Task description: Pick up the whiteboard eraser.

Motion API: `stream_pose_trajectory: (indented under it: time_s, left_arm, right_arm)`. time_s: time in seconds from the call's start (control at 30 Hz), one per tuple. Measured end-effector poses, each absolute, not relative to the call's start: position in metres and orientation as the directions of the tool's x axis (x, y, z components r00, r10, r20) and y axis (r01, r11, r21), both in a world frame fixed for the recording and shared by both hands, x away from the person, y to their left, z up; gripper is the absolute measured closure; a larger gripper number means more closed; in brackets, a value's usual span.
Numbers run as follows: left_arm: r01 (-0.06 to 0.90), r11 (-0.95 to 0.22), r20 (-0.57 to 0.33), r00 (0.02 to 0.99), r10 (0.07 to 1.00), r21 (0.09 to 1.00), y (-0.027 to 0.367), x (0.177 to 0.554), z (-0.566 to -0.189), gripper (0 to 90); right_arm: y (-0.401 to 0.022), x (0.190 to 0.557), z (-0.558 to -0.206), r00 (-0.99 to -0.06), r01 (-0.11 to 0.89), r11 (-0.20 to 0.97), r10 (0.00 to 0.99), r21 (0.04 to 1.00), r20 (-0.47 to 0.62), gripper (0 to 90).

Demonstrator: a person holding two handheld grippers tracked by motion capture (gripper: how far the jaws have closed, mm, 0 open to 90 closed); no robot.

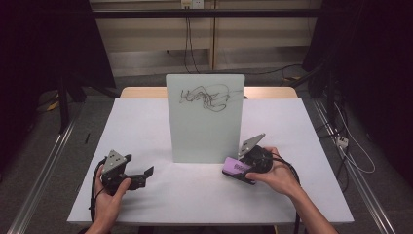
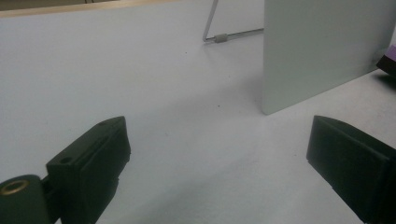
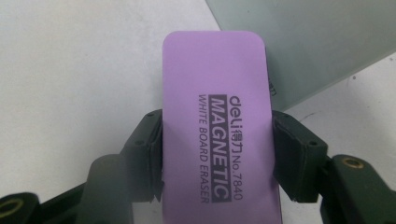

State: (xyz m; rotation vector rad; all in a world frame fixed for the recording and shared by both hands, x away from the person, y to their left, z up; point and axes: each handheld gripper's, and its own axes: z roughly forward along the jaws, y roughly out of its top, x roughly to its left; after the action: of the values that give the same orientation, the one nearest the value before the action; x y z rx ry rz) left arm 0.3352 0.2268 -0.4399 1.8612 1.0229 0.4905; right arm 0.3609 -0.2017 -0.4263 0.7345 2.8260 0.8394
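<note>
Two grippers on the white worktop (image 1: 195, 195) here. Right gripper (image 1: 238, 169) has its fingers (image 3: 148, 154) clamped on the long sides of a purple eraser (image 3: 215, 126), near its back half. Eraser's long axis runs straight out along the fingers, free end aimed at about 10 o'clock in the high view, toward the bottom corner of the upright whiteboard (image 1: 204, 117), just beside it. Board has black scribbles (image 1: 203, 96) up top. Right hand (image 1: 277, 178) wraps the gripper body from 4 o'clock. Left gripper (image 1: 146, 174) sits low, fingers (image 2: 93, 158) wide apart, holding nothing, pointing to 3 o'clock.
</note>
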Motion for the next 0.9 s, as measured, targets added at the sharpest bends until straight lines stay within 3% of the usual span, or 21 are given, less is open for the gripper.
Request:
stream_pose_trajectory:
  time_s: [0.67, 0.9]
  left_arm:
    - [0.45, -0.211, -0.1, 0.574, 0.813, 0.868, 0.231, 0.334, -0.44, 6.0]
    - [0.451, -0.206, -0.101, 0.567, 0.818, 0.868, 0.232, 0.332, -0.44, 6.0]
  right_arm:
    - [-0.21, 0.357, -0.411, -0.839, 0.42, 0.565, 0.541, 0.71, 0.066, 41.4]
    - [-0.209, 0.356, -0.412, -0.833, 0.419, 0.55, 0.549, 0.722, 0.065, 41.3]
